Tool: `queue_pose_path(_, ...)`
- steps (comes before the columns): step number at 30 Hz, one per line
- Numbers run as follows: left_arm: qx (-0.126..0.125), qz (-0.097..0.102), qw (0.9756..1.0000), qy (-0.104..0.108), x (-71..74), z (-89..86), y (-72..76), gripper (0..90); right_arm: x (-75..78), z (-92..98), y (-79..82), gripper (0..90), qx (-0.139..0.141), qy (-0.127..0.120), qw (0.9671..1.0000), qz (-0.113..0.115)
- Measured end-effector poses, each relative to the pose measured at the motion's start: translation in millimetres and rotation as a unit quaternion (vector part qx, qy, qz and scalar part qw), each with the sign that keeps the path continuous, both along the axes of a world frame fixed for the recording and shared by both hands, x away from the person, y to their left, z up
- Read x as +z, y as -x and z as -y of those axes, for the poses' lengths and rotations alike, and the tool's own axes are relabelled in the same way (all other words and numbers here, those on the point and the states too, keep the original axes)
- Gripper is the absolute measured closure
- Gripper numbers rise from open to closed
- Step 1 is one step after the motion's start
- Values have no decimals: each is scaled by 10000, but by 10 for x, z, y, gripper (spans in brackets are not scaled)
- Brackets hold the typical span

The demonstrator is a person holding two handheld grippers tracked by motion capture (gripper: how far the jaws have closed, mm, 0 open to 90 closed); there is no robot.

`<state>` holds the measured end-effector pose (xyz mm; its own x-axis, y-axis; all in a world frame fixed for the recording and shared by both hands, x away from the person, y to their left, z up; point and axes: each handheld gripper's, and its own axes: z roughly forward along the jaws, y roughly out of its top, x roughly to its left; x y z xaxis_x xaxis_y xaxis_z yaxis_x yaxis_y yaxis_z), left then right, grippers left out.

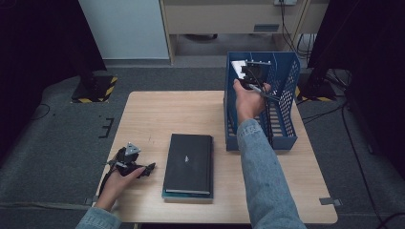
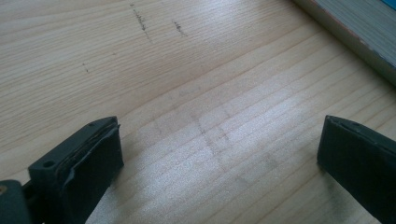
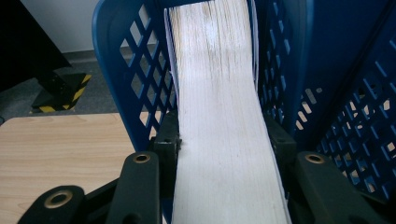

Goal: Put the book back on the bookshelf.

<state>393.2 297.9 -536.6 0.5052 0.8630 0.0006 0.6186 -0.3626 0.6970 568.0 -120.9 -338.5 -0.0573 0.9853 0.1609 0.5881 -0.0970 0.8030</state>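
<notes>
Book going into the blue rack.
The right gripper (image 3: 224,154) clamps a book (image 3: 219,107) by its covers, page edge showing, inside the rack (image 1: 286,95), far right. Thick, probably heavy; grip mid-block. The left gripper (image 2: 219,158) rests wide open, near left.

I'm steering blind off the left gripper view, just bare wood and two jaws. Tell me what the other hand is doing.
Observer: The right gripper is shut on a book, pages edge-on between its jaws, inside the blue file rack.
Operator: Say where that rack stands.
Observer: At the table's far right, lengthwise, open top up.
Operator: Name what that edge at my top right belongs to.
Observer: A black book lying flat mid-table, just right of your left gripper.
Operator: Report my jaws' state.
Observer: Open, nothing between them, low over the wood.
</notes>
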Motion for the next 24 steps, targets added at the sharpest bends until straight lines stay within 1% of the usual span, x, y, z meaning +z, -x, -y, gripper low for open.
queue_pose_path(5, -1, -1, 10000, -1, 0, 0, 0, 0, -5, -61, 17, 579, 59, 81, 9999, 27)
queue_pose_path(9, -2, 1, 10000, 1, 0, 0, 0, 0, -6, -68, 21, 560, 64, 35, 10000, 40)
queue_pose_path(11, -4, 0, 10000, 1, 0, 0, -1, 0, -7, -60, 29, 535, 101, -36, 9999, 66)
queue_pose_path(12, -5, -1, 10000, 2, 0, 0, -1, 0, -10, -55, 34, 514, 149, -56, 9999, 60)
queue_pose_path(15, -6, -2, 10000, 0, 0, 0, -1, 0, -22, -45, 55, 428, 351, -54, 9993, -102)
queue_pose_path(16, -7, 0, 10000, 1, 0, 0, -1, 0, -27, -40, 69, 414, 415, -68, 9990, -146)
queue_pose_path(20, -6, -1, 10000, 1, 0, 0, 0, 0, -13, -12, 175, 402, 567, 18, 9983, -111)
queue_pose_path(23, 0, 10, 10000, 8, -2, 2, -1, 0, 1, 17, 264, 374, 671, 2, 9977, -80)
queue_pose_path(24, 1, 7, 10000, 3, -1, 3, -2, 0, -1, 23, 291, 367, 721, -12, 9973, -100)
